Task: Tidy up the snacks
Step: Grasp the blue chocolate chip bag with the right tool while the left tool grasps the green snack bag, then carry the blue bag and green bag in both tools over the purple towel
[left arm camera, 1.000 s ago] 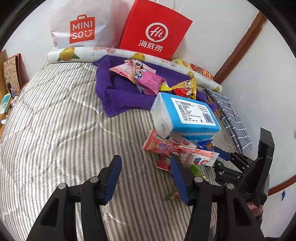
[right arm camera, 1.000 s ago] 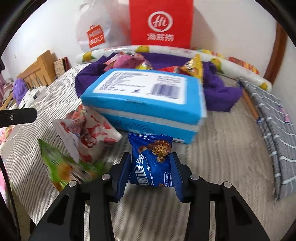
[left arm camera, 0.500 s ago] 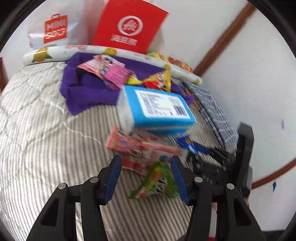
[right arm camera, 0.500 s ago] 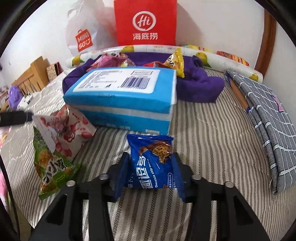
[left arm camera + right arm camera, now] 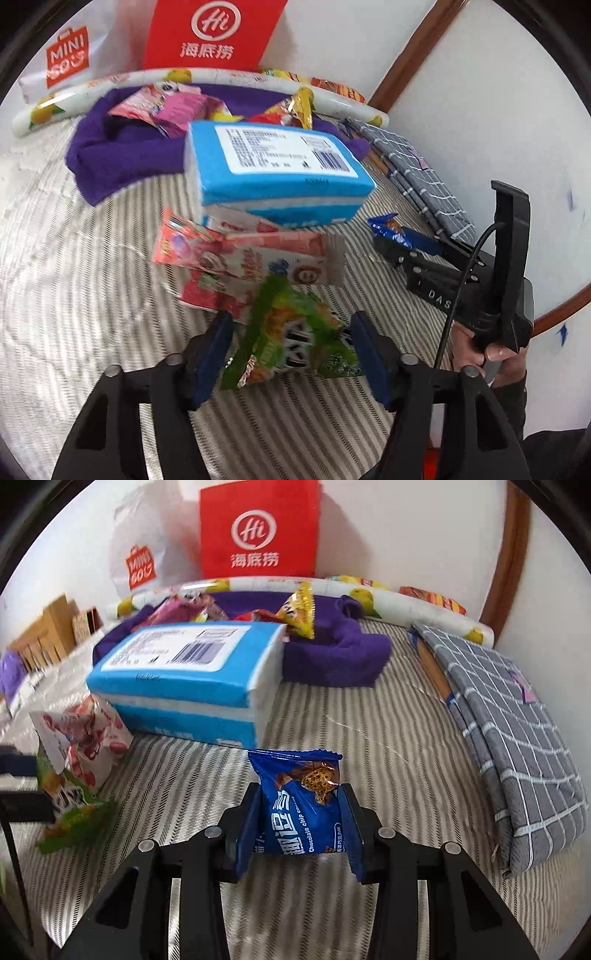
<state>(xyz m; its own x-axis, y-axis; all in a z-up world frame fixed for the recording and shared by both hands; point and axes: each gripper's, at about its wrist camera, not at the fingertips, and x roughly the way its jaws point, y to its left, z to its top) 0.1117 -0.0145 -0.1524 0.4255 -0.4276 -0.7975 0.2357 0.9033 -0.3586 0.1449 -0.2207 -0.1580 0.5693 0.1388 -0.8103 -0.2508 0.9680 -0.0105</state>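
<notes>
Spreading wider, the left claw (image 5: 291, 354) now straddles the green packet (image 5: 291, 339); the right claw (image 5: 300, 823) stays clamped on the cookie packet (image 5: 299, 801).

Place: a bedroom in a home.
Bed: striped quilted bedspread (image 5: 332, 716) covering most of the floor of view.
Wall side: shopping bags, red (image 5: 258, 531) and white (image 5: 140, 554), leaning on white wall.
Bedding: folded grey checked cloth (image 5: 517, 716), purple towel (image 5: 332, 653).
Edge: wooden furniture (image 5: 48, 627) beside the bed.
</notes>
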